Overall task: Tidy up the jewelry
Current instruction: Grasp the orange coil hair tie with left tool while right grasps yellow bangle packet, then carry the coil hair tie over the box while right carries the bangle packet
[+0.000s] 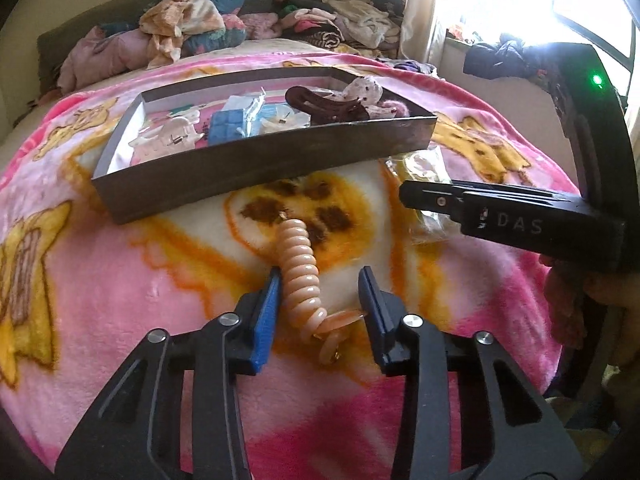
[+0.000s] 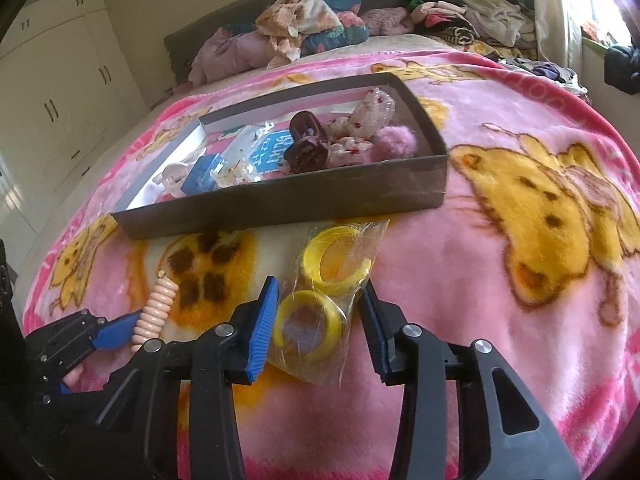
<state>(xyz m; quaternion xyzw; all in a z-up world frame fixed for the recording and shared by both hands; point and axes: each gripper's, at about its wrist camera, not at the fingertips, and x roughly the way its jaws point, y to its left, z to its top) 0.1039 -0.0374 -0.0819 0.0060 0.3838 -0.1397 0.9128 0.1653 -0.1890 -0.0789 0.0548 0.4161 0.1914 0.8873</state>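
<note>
Two pieces lie outside the box (image 2: 280, 200) on the pink blanket (image 2: 500, 320), by my count: a peach spiral tie (image 1: 298, 268) and a clear bag (image 2: 324, 308) holding two yellow bangles (image 2: 334, 258). Both sit just in front of the box's near wall.

My left claw (image 1: 320, 304) straddles the tie. Its left pad touches the coil's side, but the right pad only meets a stretched loop at the tie's near end, so I cannot tell whether that is a real pinch. My right claw (image 2: 320, 308) brackets the bag: the left pad is at the edge of the nearer bangle, and the right pad seems to stand just off the plastic, so I read it as spread around the bag, not gripping.

Inside the box already lie a dark brown hair clip (image 2: 306, 140), a spotted scrunchie (image 2: 368, 120), a pink pompom (image 2: 394, 142), blue cards (image 2: 276, 154) and a pale clip (image 2: 174, 174). I judge most of the sorting done; what remains is lifting these two items over the wall and dropping them in. Clothes (image 2: 304, 28) are piled at the bed's far end.
</note>
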